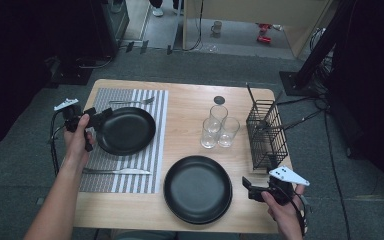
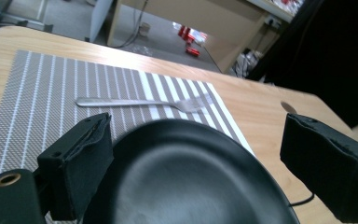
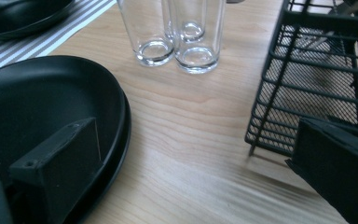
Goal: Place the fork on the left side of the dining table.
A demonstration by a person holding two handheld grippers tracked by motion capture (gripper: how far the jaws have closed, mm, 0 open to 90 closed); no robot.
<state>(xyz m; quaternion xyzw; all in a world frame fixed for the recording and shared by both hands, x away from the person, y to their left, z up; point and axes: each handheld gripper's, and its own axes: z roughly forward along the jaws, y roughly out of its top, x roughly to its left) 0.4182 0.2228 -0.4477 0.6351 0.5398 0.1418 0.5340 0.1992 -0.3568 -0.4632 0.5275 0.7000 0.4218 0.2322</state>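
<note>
A black plate point(image 1: 127, 131) point(image 2: 191, 177) lies on a striped placemat point(image 1: 145, 160) point(image 2: 37, 93). My left gripper point(image 1: 97, 119) point(image 2: 198, 128) is at that plate's left rim, its jaws standing wide apart over the plate with the pads off it. A stack of black plates point(image 1: 197, 189) point(image 3: 37, 98) sits near the front edge. My right gripper point(image 1: 247, 187) point(image 3: 196, 128) hovers just right of the stack, open and empty. One of its jaws is over the stack's rim, the other in front of a black wire basket point(image 1: 266, 135) point(image 3: 321, 70).
A fork point(image 1: 132, 102) point(image 2: 140, 102) lies at the mat's far end and a knife point(image 1: 117, 171) at its near end. Three clear glasses point(image 1: 219, 127) point(image 3: 177, 32) stand mid-table beside the basket. A small dark disc point(image 1: 219, 100) point(image 2: 287, 106) lies beyond them on the wooden table point(image 1: 190, 100).
</note>
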